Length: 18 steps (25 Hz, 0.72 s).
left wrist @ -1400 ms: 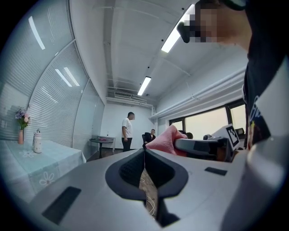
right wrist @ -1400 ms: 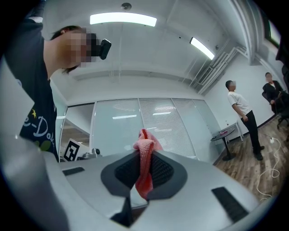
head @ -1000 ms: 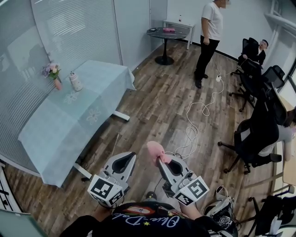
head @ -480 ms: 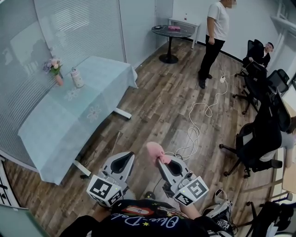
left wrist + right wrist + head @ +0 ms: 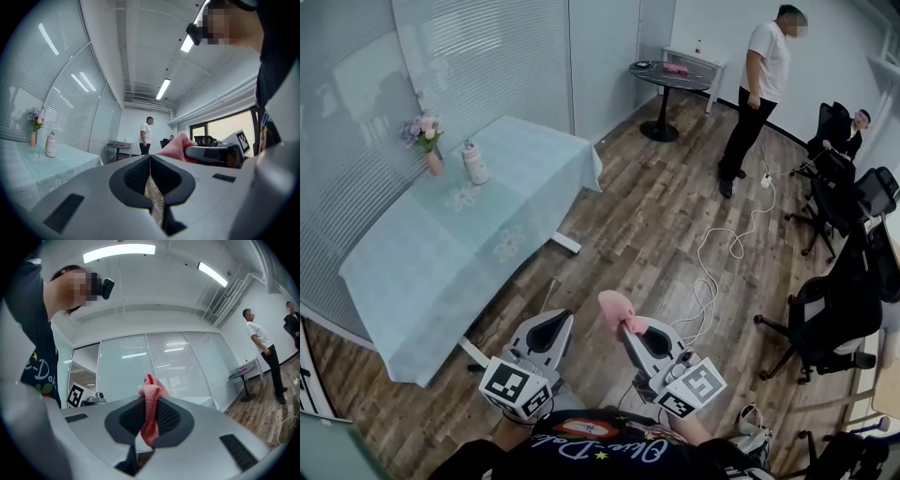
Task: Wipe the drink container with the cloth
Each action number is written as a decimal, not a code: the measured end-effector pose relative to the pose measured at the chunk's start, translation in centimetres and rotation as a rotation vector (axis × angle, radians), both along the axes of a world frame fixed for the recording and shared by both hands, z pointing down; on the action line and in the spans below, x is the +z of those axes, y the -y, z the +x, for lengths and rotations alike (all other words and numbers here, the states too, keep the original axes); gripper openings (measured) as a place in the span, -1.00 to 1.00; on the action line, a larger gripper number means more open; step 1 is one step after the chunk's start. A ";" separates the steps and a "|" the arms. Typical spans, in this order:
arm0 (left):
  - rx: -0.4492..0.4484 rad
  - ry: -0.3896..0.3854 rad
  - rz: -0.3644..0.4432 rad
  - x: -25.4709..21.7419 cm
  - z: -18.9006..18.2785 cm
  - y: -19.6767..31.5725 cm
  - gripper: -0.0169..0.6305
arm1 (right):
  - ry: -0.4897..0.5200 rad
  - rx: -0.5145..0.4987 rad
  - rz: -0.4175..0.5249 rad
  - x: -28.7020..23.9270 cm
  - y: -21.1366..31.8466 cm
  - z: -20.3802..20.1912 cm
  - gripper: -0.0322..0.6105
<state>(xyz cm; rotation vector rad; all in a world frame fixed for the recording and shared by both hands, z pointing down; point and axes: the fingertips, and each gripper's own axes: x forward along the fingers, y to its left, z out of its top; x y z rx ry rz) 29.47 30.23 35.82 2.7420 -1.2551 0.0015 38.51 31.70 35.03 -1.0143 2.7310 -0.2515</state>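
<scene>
A white drink container (image 5: 473, 162) stands upright at the far left of a table with a pale blue cloth (image 5: 478, 239), well away from both grippers; it also shows small in the left gripper view as the container (image 5: 50, 144). My right gripper (image 5: 625, 326) is shut on a pink cloth (image 5: 615, 308), which sticks up between its jaws as the cloth (image 5: 150, 408). My left gripper (image 5: 546, 328) is shut with nothing in it, jaws pressed together (image 5: 150, 174). Both are held low in front of the person, over the wooden floor.
A pink vase of flowers (image 5: 428, 145) stands beside the container. A white cable (image 5: 712, 272) trails over the floor. One person stands (image 5: 759, 89) by a round table (image 5: 670, 80); another sits (image 5: 848, 131) at the right. Black office chairs (image 5: 834, 309) line the right side.
The view has shifted: table and container now sit further right and lower in the picture, slightly nearer. Both grippers keep their pose, the right still holding the pink cloth.
</scene>
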 end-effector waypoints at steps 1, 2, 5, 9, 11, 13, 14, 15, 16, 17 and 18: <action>0.002 -0.007 0.000 0.0 -0.6 0.8 -0.93 | -0.005 -0.001 -0.004 0.1 0.8 -0.7 -0.83; 0.004 -0.013 0.000 0.0 -1.2 1.6 -0.93 | -0.010 -0.002 -0.008 0.1 1.6 -1.4 -0.83; 0.018 -0.023 -0.003 0.3 -3.3 4.3 -0.93 | -0.023 0.003 -0.017 0.3 4.2 -3.6 -0.83; 0.015 -0.032 0.003 -0.2 -6.6 8.0 -0.93 | -0.027 0.017 -0.012 -0.4 7.9 -6.6 -0.83; 0.017 -0.034 0.006 -0.2 -8.2 9.5 -0.93 | -0.030 0.012 -0.008 -0.6 9.2 -8.3 -0.83; 0.022 -0.039 0.009 0.2 -9.5 10.7 -0.93 | -0.038 0.008 -0.007 -0.3 10.3 -9.9 -0.83; 0.023 -0.041 0.009 0.3 -10.1 11.2 -0.93 | -0.042 0.009 -0.009 -0.2 10.9 -10.5 -0.83; 0.020 -0.042 0.009 0.3 -10.7 11.6 -0.93 | -0.044 0.011 -0.013 -0.1 11.4 -11.2 -0.83; 0.014 -0.043 0.008 0.4 -11.4 12.0 -0.93 | -0.046 0.011 -0.017 -0.1 12.0 -11.8 -0.83; 0.005 -0.043 0.004 0.5 -12.2 12.4 -0.93 | -0.048 0.011 -0.021 -0.2 12.5 -12.5 -0.83; -0.006 -0.044 -0.001 0.7 -13.2 12.7 -0.93 | -0.049 0.009 -0.024 -0.2 13.0 -13.3 -0.83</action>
